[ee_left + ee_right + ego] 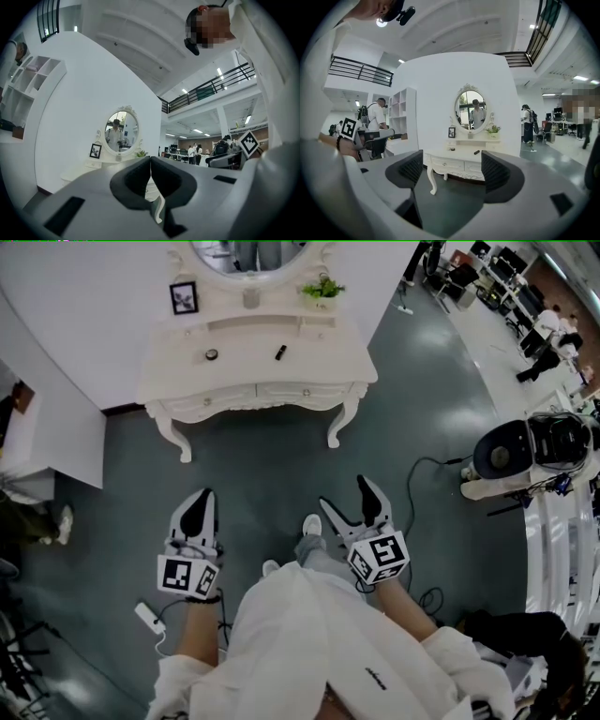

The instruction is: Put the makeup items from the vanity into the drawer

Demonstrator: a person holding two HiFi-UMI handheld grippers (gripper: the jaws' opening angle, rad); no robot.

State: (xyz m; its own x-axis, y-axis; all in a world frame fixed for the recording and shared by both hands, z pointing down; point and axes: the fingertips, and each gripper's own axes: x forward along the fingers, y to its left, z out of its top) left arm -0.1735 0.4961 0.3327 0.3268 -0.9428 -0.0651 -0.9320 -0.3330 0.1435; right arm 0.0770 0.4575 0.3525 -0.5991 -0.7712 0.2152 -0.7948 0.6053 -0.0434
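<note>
The white vanity stands ahead against the curved wall, and both of its front drawers are closed. On its top lie a small round compact and a dark stick-shaped item; both also show in the right gripper view, the compact and the stick. My left gripper is held over the floor well short of the vanity, jaws shut with nothing between them. My right gripper is level with it, jaws wide open and empty, pointing at the vanity.
An oval mirror, a small picture frame and a potted plant sit at the vanity's back. A white cabinet stands to the left, a round machine with cables to the right. A power strip lies on the floor behind me.
</note>
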